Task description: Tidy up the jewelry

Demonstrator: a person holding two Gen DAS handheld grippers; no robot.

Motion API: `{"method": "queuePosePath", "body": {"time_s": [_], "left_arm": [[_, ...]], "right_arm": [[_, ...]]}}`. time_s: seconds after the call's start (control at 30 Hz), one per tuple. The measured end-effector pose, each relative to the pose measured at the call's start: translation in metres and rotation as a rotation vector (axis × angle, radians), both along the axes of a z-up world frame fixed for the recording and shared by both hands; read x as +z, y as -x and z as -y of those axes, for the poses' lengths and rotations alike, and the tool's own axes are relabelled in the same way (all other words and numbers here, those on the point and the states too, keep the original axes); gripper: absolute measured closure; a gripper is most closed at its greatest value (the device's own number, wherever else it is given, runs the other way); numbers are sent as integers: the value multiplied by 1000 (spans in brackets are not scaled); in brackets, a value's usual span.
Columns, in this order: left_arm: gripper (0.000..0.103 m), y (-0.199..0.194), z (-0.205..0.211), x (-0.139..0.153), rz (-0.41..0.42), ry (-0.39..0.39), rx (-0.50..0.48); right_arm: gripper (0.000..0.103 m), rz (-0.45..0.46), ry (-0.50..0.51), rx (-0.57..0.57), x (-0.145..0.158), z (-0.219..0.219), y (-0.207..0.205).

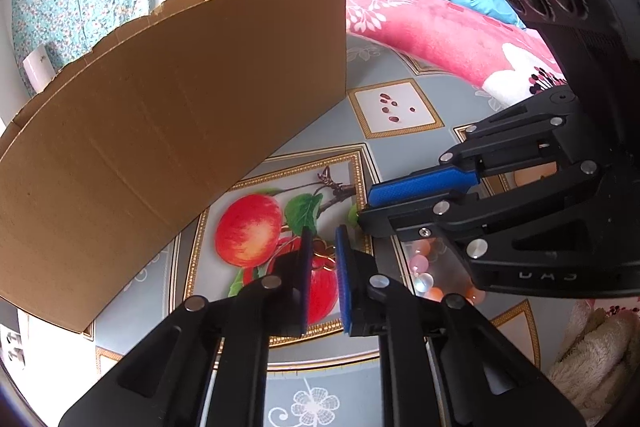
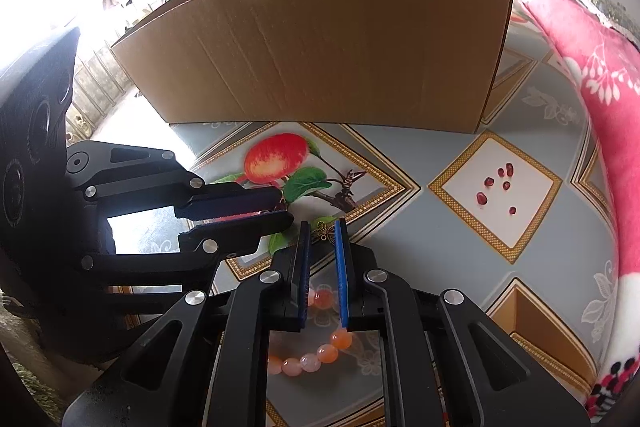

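A small brass brooch (image 2: 325, 231) lies on the patterned tablecloth between the tips of my right gripper (image 2: 322, 227), which is open around it. It also shows in the left wrist view (image 1: 322, 251), between the tips of my left gripper (image 1: 322, 241), also open with a narrow gap. A pink and orange bead bracelet (image 2: 316, 359) lies on the cloth under the right gripper, also seen under it in the left wrist view (image 1: 428, 279). Several dark red loose beads (image 2: 498, 187) lie on a white diamond of the cloth, also in the left wrist view (image 1: 394, 105).
A large open cardboard box (image 2: 320, 43) stands at the back of the table, also in the left wrist view (image 1: 160, 131). A pink flowered blanket (image 2: 592, 75) runs along the right edge. A fluffy beige cloth (image 1: 596, 355) lies at the near right.
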State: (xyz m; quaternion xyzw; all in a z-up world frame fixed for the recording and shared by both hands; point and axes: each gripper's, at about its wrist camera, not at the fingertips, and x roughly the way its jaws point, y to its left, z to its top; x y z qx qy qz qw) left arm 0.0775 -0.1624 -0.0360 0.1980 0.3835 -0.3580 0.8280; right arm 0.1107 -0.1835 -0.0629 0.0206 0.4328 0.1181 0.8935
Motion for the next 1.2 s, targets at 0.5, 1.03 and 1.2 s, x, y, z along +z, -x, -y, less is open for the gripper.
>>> {"method": "queuePosePath", "body": {"time_s": [0.5, 1.03, 1.2], "left_arm": [[93, 1, -11, 12, -30, 33, -17], [92, -13, -19, 4, -239, 104, 38], [92, -21, -21, 4, -263, 124, 36]], "right_arm": [[94, 2, -9, -5, 4, 6, 0], [94, 4, -31, -16, 11, 17, 4], [94, 4, -40, -19, 8, 16, 2]]}}
